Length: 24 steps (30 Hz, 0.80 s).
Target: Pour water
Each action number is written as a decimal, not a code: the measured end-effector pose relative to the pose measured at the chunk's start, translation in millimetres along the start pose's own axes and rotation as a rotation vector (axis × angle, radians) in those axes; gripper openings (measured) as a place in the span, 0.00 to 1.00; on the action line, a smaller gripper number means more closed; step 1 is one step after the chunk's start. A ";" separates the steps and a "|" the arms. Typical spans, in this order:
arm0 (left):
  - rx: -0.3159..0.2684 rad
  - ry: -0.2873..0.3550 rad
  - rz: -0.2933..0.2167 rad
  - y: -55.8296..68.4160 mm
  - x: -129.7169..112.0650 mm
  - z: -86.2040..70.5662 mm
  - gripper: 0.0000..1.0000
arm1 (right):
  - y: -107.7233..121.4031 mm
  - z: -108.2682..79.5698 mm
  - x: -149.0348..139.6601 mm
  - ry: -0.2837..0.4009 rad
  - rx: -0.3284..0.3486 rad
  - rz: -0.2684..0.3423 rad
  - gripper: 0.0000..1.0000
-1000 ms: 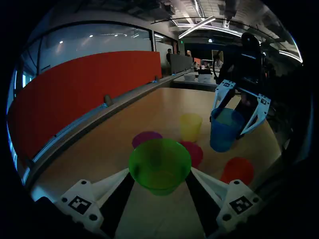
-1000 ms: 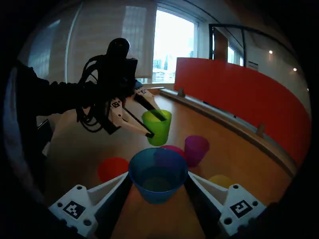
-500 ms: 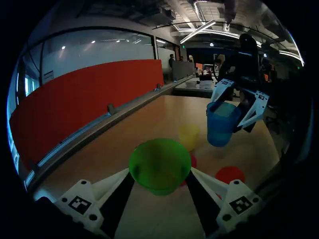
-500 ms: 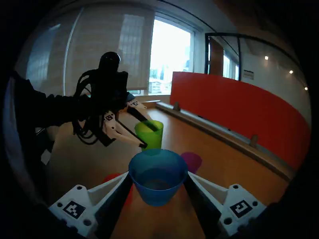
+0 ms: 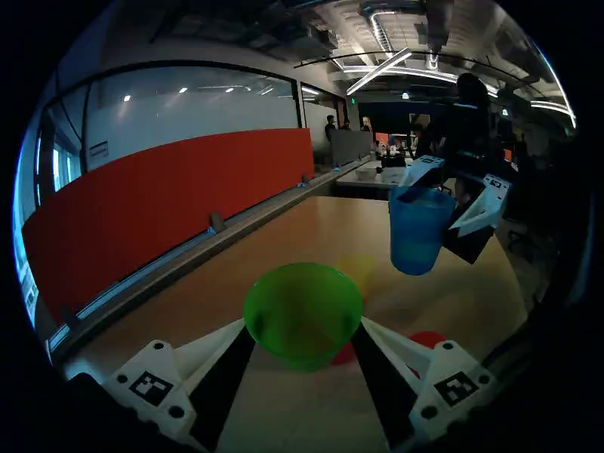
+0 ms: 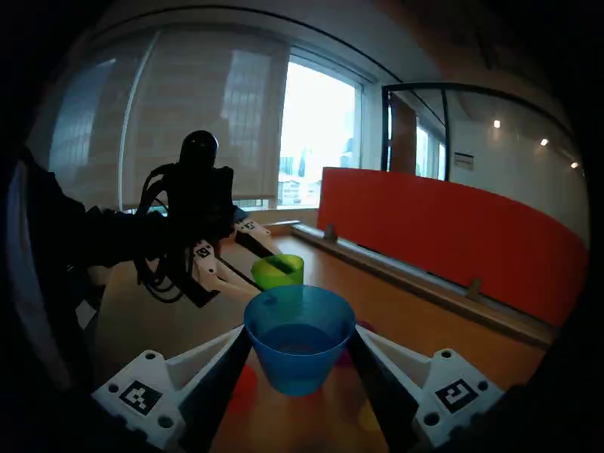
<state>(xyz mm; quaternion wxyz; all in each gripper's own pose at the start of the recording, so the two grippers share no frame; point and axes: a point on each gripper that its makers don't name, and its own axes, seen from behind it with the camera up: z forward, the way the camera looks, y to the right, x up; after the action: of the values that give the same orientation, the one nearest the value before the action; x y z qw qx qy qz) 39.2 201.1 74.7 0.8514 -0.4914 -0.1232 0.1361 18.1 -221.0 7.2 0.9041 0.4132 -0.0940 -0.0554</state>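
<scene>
My left gripper (image 5: 303, 332) is shut on a translucent green cup (image 5: 303, 311), held upright above the wooden table (image 5: 317, 226). My right gripper (image 6: 300, 355) is shut on a blue cup (image 6: 300, 341) that holds a little water. In the left gripper view the blue cup (image 5: 414, 230) hangs high at the right, clamped by the right gripper (image 5: 445, 208). In the right gripper view the green cup (image 6: 278, 270) sits just behind the blue cup's rim, with the left gripper (image 6: 249, 264) and a dark sleeve (image 6: 98, 234) behind it.
On the table below lie a yellow cup (image 5: 361, 266) and red cups (image 5: 423, 341), partly hidden by the green cup. A red partition (image 5: 166, 189) runs along the table's far edge. Windows (image 6: 317, 151) stand behind the left gripper. Desks and people are far off.
Both grippers have risen with their cups. The cups on the table have dropped lower in both views, and the purple cup has slipped out of sight.
</scene>
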 end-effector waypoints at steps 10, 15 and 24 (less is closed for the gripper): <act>0.002 0.025 -0.009 0.4 9.8 -9.7 0.83 | 1.4 -3.2 20.7 0.060 -0.015 0.008 0.90; 0.009 0.046 -0.026 -2.3 16.9 -16.5 0.83 | 1.3 -5.4 29.4 0.081 -0.021 0.013 0.90; 0.024 0.085 -0.034 -2.6 28.9 -23.9 0.84 | 0.6 -8.8 32.5 0.087 -0.029 0.008 0.90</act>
<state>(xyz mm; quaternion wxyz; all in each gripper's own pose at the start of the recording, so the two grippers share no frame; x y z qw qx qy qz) 74.6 190.8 67.5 0.8639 -0.4843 -0.0934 0.1019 51.7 -219.9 6.1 0.9134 0.4018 -0.0556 -0.0353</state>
